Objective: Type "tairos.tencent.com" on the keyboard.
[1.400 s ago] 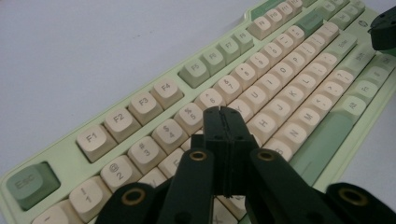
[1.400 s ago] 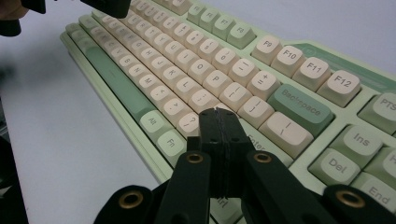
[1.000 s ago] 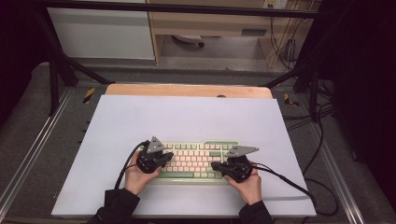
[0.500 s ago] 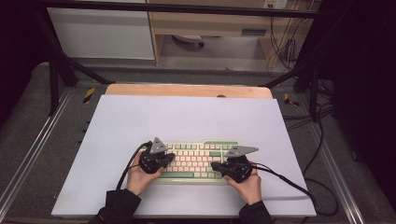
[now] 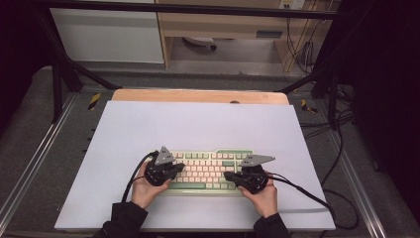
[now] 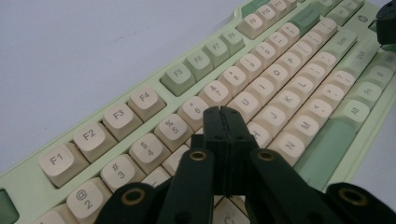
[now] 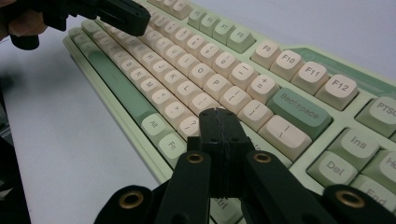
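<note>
We hold our left tongs point(image 5: 179, 167) over the left half of a pale green keyboard point(image 5: 208, 168) that lies flat on the desk point(image 5: 198, 124), right beneath both tools. In the left gripper view the two black jaws are pressed together with nothing between them, and their joined tip point(image 6: 221, 112) sits just above the letter rows, near the 6 key point(image 6: 196, 110) and the U key point(image 6: 246, 103). Whether the tip actually touches a key we cannot tell.

Our right tongs point(image 5: 229, 175) hover over the right half of the same keyboard, jaws likewise together and empty. In the right gripper view their tip point(image 7: 217, 113) lies over the keys just in front of the green Backspace key point(image 7: 299, 108), with the Fn key point(image 7: 171, 143) just to its left and the long green space bar point(image 7: 119, 86) running away beyond that. Farther along that row, well apart from the right tongs, the left tongs point(image 7: 135, 21) show above the keys.

The two tools face each other across the middle of the keyboard, each held in one of our hands, left hand point(image 5: 146, 188) and right hand point(image 5: 261, 196).
</note>
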The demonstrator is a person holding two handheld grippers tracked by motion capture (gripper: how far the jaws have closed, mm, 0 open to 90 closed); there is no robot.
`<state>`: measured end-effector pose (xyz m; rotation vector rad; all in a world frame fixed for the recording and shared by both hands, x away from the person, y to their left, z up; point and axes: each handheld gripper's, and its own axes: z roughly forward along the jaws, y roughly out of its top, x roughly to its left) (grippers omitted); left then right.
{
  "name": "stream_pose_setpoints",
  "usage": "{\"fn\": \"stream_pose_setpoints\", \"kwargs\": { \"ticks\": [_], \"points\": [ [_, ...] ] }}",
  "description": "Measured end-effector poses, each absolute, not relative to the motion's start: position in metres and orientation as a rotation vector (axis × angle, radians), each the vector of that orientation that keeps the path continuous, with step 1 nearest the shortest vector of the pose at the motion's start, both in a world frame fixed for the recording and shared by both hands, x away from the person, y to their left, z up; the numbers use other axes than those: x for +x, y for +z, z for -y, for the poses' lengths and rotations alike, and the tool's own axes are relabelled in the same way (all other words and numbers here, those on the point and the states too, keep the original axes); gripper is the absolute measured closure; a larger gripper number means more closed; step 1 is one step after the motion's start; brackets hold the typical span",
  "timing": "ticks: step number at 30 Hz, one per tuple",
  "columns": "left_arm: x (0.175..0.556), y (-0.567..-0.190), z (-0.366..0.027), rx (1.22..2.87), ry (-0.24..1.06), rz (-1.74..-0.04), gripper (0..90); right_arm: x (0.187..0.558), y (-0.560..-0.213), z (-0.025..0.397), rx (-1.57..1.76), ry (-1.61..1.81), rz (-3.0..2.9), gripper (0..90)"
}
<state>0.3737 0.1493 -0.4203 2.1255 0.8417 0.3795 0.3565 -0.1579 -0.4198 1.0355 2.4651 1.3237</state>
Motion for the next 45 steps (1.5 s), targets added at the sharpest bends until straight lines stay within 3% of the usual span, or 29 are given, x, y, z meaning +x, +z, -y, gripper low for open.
{"fn": "stream_pose_setpoints", "kwargs": {
  "ticks": [22,45],
  "points": [
    [0.358,-0.415,-0.184,2.1,0.388,-0.862,89.7,0.355,-0.416,0.151,1.042,1.337,-2.468,90.0],
    [0.35,-0.421,-0.205,2.086,0.381,-0.896,89.7,0.362,-0.425,0.11,0.983,1.301,-2.538,90.0]
  ]
}}
